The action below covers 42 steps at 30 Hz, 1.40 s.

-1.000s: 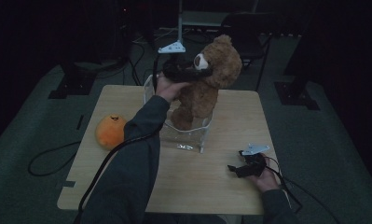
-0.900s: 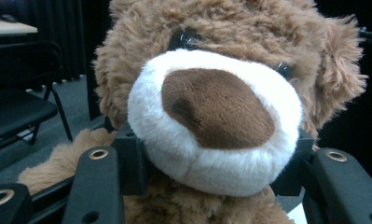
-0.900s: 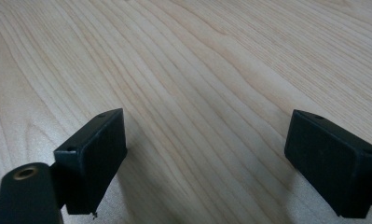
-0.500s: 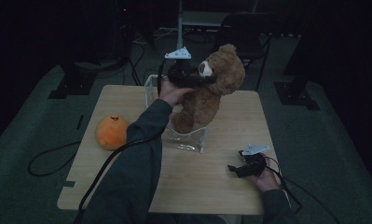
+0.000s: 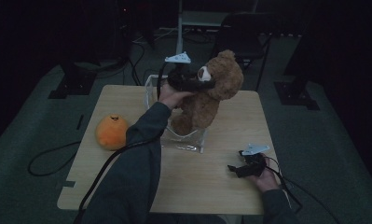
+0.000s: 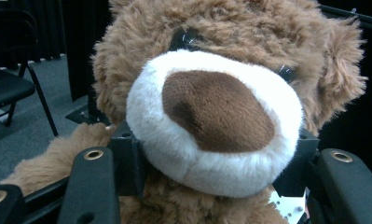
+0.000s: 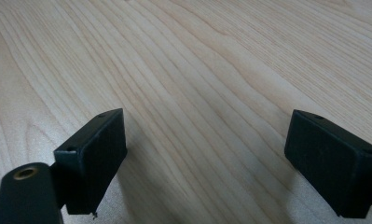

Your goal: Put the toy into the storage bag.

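With the teddy bear [image 5: 211, 95] raised and tilted over the clear container [image 5: 183, 135], the left hand-held gripper [image 5: 193, 84], jaws just widening, stays clamped on its muzzle; right hand-held gripper [image 5: 242, 169] rests apart.

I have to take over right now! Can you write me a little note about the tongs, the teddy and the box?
Left tongs: around the teddy's snout, jaws on both sides; they have just been opening a bit, so the grip may be loosening.
Right tongs: open, nothing in them, low over the table at its near right.
Teddy: upright, feet in the clear box mid-table.
Orange toy: on the table, left of the box.
Done: teddy is in the box.
Left: probably let go of the teddy, then put the orange toy in.
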### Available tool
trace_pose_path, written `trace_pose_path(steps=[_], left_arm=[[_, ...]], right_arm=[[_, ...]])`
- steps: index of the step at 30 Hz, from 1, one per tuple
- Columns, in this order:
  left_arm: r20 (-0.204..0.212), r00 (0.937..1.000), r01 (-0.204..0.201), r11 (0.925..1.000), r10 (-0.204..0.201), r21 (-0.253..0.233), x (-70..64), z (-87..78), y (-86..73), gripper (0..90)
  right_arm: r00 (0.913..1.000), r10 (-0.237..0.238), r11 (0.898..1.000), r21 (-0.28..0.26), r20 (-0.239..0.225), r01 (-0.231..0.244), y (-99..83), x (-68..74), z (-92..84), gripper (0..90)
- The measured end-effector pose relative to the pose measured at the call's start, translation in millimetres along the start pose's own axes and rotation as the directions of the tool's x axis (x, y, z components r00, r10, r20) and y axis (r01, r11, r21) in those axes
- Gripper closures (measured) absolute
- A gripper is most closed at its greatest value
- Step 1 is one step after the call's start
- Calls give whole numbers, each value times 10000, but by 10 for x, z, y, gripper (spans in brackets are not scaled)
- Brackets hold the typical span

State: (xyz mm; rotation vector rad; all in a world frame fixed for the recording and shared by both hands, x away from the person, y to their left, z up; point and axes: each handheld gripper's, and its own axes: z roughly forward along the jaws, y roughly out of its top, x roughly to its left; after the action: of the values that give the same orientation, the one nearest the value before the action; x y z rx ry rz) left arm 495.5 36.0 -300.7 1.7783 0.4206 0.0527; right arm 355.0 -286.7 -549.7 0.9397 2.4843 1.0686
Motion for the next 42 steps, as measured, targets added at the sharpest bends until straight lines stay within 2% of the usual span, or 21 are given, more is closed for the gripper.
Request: trace_pose_path(steps=[13,14,16,20,23,27,29,35,38,39,42], left_arm=[[175,9993,332,9990,-337,305,38,-14,-127,371],[180,9988,457,9984,-463,322,43,-18,-132,361],[332,9966,745,9970,-752,225,65,-25,-144,328],[507,9928,1087,9941,-1083,-39,98,-33,-160,270],[436,9918,1205,9927,-1200,-89,109,-17,-168,244],[569,9866,1556,9865,-1528,-500,132,-8,-181,192],[551,9858,1614,9856,-1586,-502,140,1,-184,181],[227,9868,1606,9869,-1603,-128,152,62,-228,182],[-137,9914,1310,9886,-1304,736,135,111,-247,292],[-13,9926,1213,9891,-1216,833,123,118,-254,334],[-149,9939,1104,9874,-1095,1132,97,129,-231,412]], right_arm=[[10000,3,10000,1,0,-3,0,0,0,121],[10000,6,10000,2,0,-6,0,1,0,120],[10000,4,10000,0,0,-4,0,0,0,121],[10000,1,10000,3,4,-1,0,0,0,121],[10000,7,10000,5,7,-7,0,1,-1,121],[10000,7,10000,3,6,-7,0,1,0,121],[10000,1,10000,2,7,-1,0,0,0,121],[10000,2,10000,3,6,-2,0,0,0,121],[10000,14,10000,8,2,-14,0,1,-1,121],[10000,8,10000,7,3,-8,0,1,-1,121],[10000,9,10000,7,2,-9,0,1,-1,121]])
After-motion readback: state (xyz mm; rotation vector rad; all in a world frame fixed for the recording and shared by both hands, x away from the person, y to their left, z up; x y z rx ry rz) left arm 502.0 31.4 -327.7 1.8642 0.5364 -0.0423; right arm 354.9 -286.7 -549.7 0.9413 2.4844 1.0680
